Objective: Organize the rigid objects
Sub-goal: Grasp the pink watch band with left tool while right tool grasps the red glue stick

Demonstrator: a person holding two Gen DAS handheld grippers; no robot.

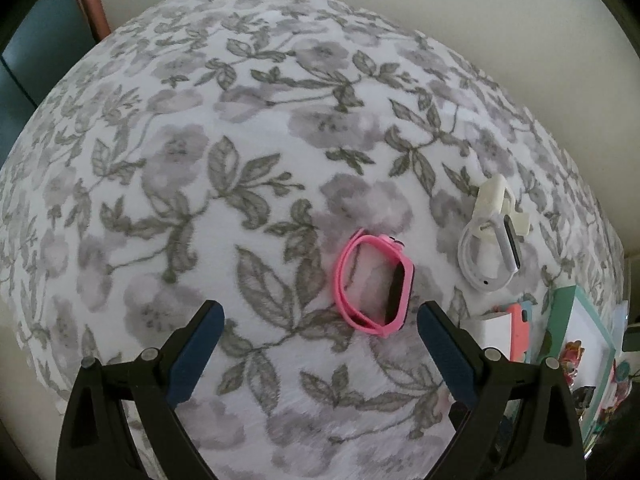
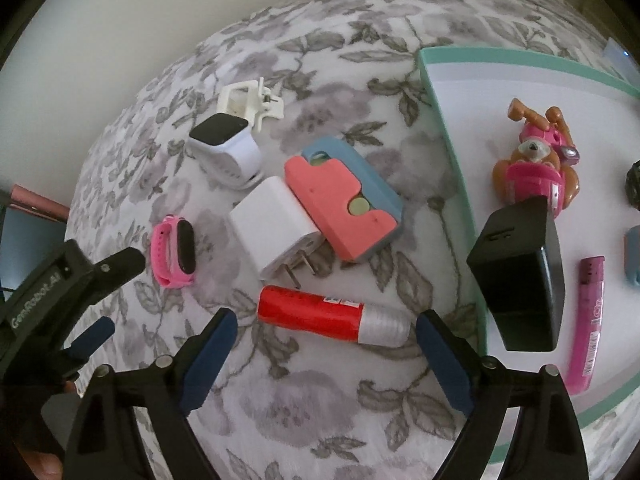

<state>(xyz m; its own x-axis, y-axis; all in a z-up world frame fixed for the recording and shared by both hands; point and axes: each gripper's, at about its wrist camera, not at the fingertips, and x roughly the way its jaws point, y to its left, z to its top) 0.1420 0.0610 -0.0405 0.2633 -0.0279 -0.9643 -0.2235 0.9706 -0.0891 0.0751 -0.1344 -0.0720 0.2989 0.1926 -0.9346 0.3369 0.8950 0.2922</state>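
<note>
Right gripper (image 2: 322, 322) wide apart, empty, poised over red glue stick (image 2: 334, 320) lying flat on floral blanket (image 2: 280, 400), beside white charger (image 2: 272, 228). Left gripper (image 1: 320, 312) likewise spread, holding nothing, above pink watch (image 1: 376, 286). White watch (image 1: 490, 248) near; teal-rimmed tray (image 2: 452, 152) alongside.

The left gripper (image 1: 320, 312) points steeply down, its two black fingers (image 1: 192, 344) with blue pads spread wide, nothing between them. The right gripper (image 2: 326, 318) also tilts steeply downward, fingers (image 2: 208, 352) wide apart and empty. In the right wrist view, the left gripper shows at the left edge.
</note>
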